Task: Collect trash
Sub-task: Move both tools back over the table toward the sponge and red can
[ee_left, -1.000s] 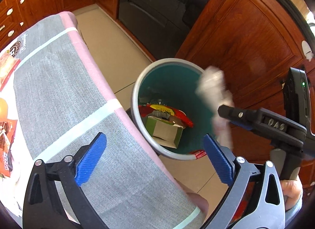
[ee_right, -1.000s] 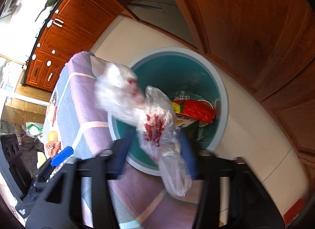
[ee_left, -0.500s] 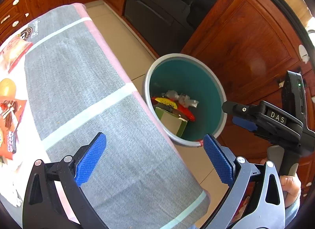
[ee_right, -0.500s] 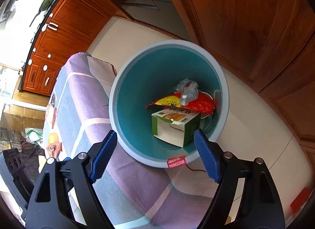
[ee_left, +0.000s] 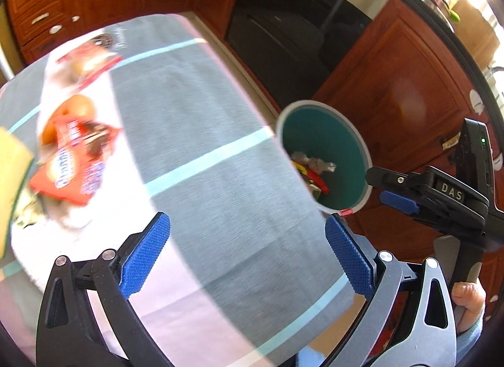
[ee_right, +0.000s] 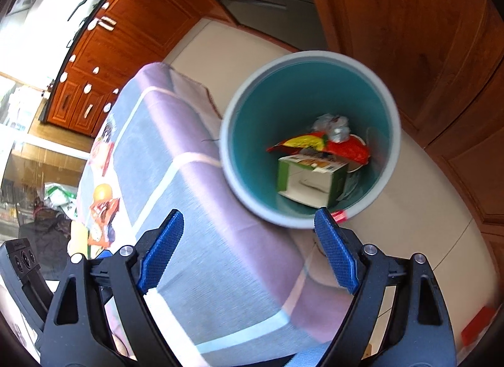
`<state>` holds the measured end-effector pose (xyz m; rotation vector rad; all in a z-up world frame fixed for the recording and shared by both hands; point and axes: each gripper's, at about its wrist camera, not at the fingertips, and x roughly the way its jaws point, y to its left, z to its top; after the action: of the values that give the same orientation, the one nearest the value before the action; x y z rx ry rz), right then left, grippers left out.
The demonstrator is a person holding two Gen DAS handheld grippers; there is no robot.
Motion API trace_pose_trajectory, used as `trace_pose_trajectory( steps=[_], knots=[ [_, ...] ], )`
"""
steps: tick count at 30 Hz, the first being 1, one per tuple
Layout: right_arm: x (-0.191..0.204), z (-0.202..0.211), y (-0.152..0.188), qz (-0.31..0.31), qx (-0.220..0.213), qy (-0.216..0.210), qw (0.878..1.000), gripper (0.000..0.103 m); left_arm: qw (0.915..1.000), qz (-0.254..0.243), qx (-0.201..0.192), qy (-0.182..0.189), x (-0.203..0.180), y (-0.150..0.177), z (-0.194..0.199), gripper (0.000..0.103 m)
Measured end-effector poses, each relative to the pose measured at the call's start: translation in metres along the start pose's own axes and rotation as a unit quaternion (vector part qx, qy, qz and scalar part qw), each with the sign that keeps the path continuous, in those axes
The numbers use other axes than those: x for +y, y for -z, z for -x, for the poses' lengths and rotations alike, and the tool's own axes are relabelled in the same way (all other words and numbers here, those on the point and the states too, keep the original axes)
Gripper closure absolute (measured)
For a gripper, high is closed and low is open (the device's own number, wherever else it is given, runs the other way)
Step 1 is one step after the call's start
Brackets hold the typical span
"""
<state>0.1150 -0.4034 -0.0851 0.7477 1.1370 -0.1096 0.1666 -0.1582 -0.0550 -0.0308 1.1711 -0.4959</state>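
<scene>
A teal bin (ee_right: 382, 108) with a grey rim (ee_left: 359, 143) stands on the floor beside the table. Inside lie a green and white carton (ee_right: 310, 179), a red and yellow wrapper (ee_right: 318, 144) and a crumpled clear bag (ee_right: 334, 125). My right gripper (ee_right: 249, 250) is open and empty above the table's corner, just short of the bin. My left gripper (ee_left: 247, 256) is open and empty over the grey cloth. On the table's left lie an orange snack wrapper (ee_left: 71, 162), an orange fruit (ee_left: 74, 111) and a red packet (ee_left: 89, 62).
A grey and pink striped cloth (ee_left: 195, 121) covers the table. Wooden cabinets (ee_left: 393, 92) and a dark oven door (ee_left: 283, 26) stand behind the bin. A yellow-green thing (ee_left: 11, 177) sits at the left edge. A hand (ee_left: 469, 299) holds the right gripper's handle.
The right gripper let go of the clear bag, which dropped into the bin, and its jaws spread wider. Both grippers have pulled back from the bin toward the table; more of the table's trash shows.
</scene>
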Motion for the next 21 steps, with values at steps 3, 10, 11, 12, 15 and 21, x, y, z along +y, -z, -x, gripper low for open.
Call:
trace_pose_trajectory(
  steps=[3,10,11,12,15,21],
  knots=[
    [0.017,0.000,0.010,0.012,0.004,-0.002,1.000,0.022,0.9998,0.019,-0.009,-0.007,0.023,0.011,0.022,0.004],
    [0.069,-0.007,0.037,0.055,0.021,-0.005,0.998,0.022,0.9974,0.057,-0.032,-0.029,0.081,0.034,0.065,0.004],
    [0.079,-0.009,0.040,0.065,0.023,-0.004,0.998,0.022,0.9969,0.063,-0.035,-0.031,0.089,0.037,0.070,0.004],
    [0.090,-0.010,0.045,0.076,0.026,-0.003,0.997,0.022,0.9961,0.072,-0.040,-0.033,0.100,0.042,0.077,0.004],
    [0.123,-0.016,0.057,0.110,0.036,-0.001,0.993,0.022,0.9936,0.094,-0.051,-0.037,0.130,0.053,0.094,0.004],
    [0.199,-0.035,0.083,0.180,0.054,0.005,0.982,0.022,0.9869,0.135,-0.063,-0.061,0.197,0.076,0.126,0.004]
  ],
)
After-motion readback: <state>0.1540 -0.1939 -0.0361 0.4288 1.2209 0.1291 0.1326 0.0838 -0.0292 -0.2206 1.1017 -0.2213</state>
